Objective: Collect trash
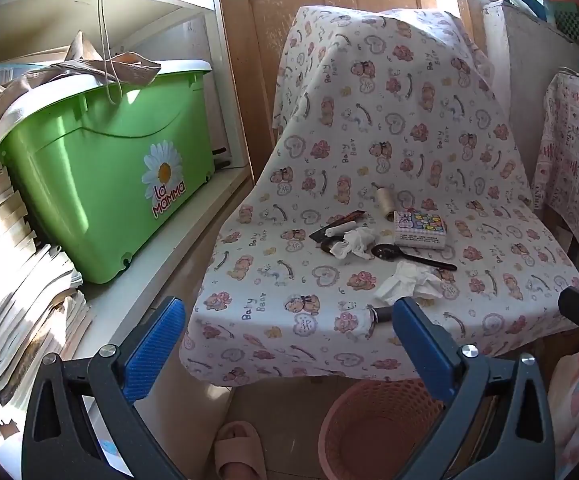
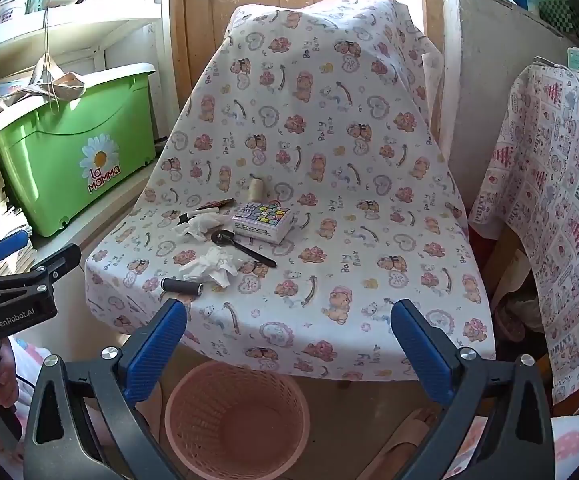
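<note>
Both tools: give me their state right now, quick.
Left tool: open wide, holding nothing.
Right tool: open wide, holding nothing.

A soft matt printed cloth [image 2: 329, 128] drapes the chair. Crumpled white tissue paper [image 2: 209, 266] lies on it beside a glossy black plastic spoon [image 2: 245, 249]. The pink waste basket [image 2: 237, 420] looks like perforated plastic. The green storage box [image 1: 101, 184] is shiny moulded plastic; the door [image 1: 265, 40] is worn, flaking painted wood.
</note>
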